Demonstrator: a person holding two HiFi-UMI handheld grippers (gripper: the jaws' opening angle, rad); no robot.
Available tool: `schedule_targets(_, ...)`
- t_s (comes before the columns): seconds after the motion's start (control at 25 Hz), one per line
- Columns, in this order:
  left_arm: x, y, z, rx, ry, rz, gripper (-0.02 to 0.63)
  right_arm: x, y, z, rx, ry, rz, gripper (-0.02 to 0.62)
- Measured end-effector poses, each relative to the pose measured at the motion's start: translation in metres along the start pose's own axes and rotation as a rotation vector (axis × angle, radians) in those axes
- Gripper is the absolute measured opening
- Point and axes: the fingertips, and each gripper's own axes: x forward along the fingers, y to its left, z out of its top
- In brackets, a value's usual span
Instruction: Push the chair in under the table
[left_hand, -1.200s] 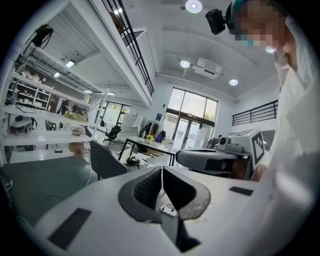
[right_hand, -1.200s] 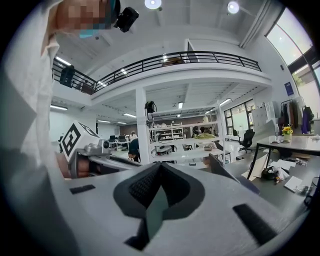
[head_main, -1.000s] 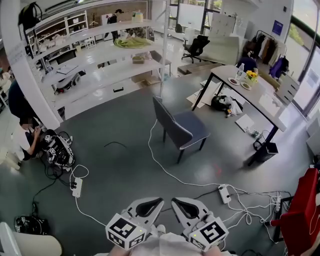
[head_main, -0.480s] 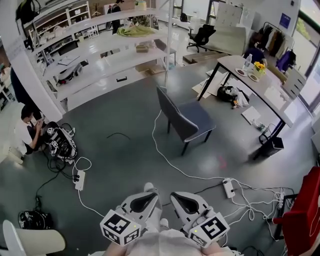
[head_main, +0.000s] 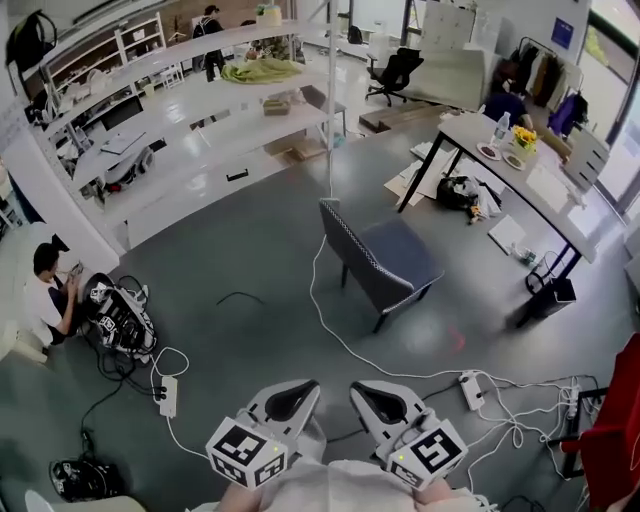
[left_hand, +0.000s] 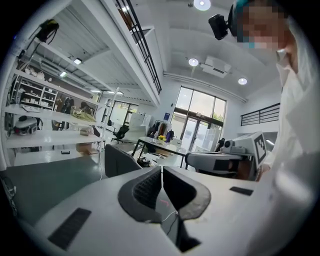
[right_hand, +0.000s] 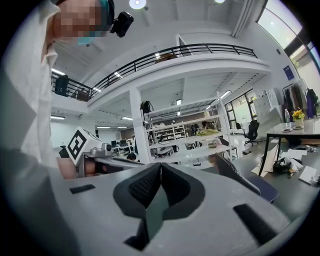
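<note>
A dark grey chair (head_main: 385, 258) with black legs stands alone on the grey floor, its backrest toward me and its seat toward the long table (head_main: 548, 190) at the far right. A stretch of floor separates chair and table. My left gripper (head_main: 303, 390) and right gripper (head_main: 366, 390) are side by side at the bottom of the head view, both shut and empty, well short of the chair. In the left gripper view the shut left gripper (left_hand: 162, 168) points past the chair (left_hand: 118, 160). In the right gripper view the chair (right_hand: 239, 181) sits right of the shut right gripper (right_hand: 160, 165).
A white cable (head_main: 330, 320) runs across the floor from the chair to a power strip (head_main: 471, 389). Another strip (head_main: 168, 396) lies at the left. White shelving (head_main: 200, 110) fills the back left. A person (head_main: 45, 290) crouches at the left. Bags (head_main: 462, 192) lie under the table.
Both grippers and the camera have moved forward toward the chair, which now sits lower and nearer in the head view. The jaws have stayed shut.
</note>
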Motion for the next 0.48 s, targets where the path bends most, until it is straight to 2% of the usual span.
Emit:
schedule_targets(0.28,0.033,0.075,0.044,0.088,0.018,-0.05,0.021,0.084,-0.045,0.037,-0.019,-0.042,-0.072,0.003)
schedule_targets(0.48,0.047,0.114,0.06,0.099,0.03,-0.081,0.021,0.124,-0.067,0.052,-0.015,-0.072,-0.116,0.003)
